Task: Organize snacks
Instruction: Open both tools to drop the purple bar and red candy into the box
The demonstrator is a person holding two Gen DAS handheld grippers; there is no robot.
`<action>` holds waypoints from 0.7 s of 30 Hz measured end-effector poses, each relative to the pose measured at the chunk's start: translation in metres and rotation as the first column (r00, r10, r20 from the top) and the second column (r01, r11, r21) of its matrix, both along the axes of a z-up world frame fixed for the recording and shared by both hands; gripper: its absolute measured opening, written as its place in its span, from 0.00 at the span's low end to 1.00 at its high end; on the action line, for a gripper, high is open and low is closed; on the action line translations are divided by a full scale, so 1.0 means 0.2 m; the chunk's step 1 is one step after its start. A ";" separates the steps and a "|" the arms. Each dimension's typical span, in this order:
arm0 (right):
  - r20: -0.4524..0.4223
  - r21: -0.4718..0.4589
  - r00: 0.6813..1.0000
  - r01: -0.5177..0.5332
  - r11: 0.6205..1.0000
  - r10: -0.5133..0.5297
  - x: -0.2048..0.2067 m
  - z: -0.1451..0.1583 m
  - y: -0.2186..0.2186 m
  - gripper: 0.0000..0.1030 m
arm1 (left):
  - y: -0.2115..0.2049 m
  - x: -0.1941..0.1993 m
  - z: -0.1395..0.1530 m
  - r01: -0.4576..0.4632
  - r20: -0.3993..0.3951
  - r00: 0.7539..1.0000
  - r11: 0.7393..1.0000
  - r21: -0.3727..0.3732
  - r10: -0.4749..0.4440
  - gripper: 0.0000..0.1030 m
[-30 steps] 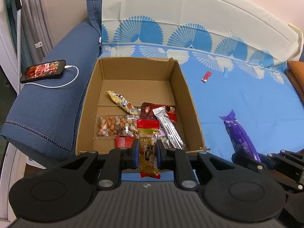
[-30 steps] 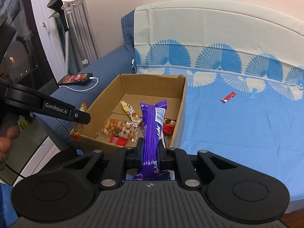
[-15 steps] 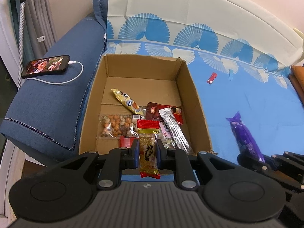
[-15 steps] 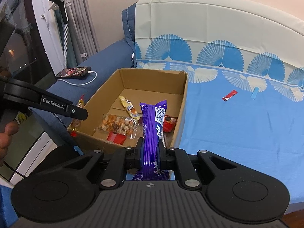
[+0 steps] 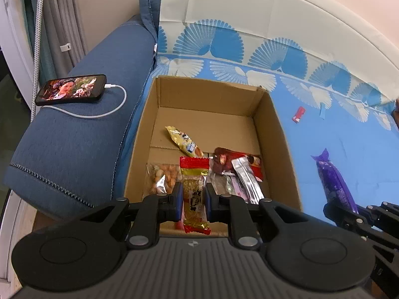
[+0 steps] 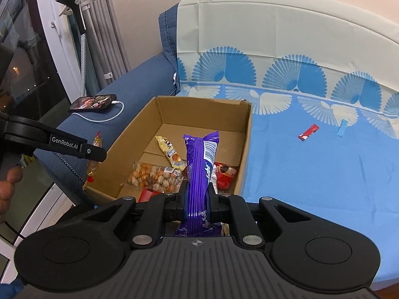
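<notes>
Gripping a red-topped yellow snack packet [image 5: 194, 194] upright between its pads, the left gripper [image 5: 193, 200] hangs over the near end of the cardboard box [image 5: 276, 134], where other snacks lie on the floor. In the right wrist view, the right gripper [image 6: 198, 199] clamps a purple snack bag [image 6: 199, 164], just near of the box's right corner.

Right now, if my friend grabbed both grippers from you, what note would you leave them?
Left gripper: shut on the yellow snack with red ends, over the cardboard box's near edge.
Right gripper: shut on the purple packet, near the box.
Done: nut bag, yellow bar, dark red packet and silver stick lie in the box.
Left: drop both held snacks in, then fetch the small red packet and blue stick from the blue sheet.
</notes>
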State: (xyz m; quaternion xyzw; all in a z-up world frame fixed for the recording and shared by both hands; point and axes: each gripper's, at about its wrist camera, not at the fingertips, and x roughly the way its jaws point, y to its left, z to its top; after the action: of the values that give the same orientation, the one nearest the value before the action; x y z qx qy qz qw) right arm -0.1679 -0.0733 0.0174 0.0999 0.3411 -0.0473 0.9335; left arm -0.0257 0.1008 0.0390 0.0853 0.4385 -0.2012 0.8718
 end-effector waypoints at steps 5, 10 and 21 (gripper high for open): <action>-0.015 0.010 1.000 -0.016 1.000 0.016 0.12 -0.03 0.00 0.13 | -0.03 0.11 -0.03 -0.004 -0.009 1.000 1.000 0.002 0.004 0.18; -0.040 0.016 0.999 -0.029 0.999 0.030 0.26 -0.09 0.00 0.13 | -0.06 0.21 -0.08 -0.002 -0.022 1.000 1.000 0.015 0.003 0.18; -0.099 0.028 0.995 -0.023 0.999 0.025 0.55 -0.24 -0.05 0.13 | -0.15 0.49 -0.25 0.003 -0.074 0.997 0.999 0.040 0.000 0.19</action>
State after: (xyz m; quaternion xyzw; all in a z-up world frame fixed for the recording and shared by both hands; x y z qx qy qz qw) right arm -0.0583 -0.0825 -0.0298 0.1060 0.3891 -0.0364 0.9144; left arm 0.0727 0.0708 -0.0107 0.0957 0.4745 -0.1960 0.8528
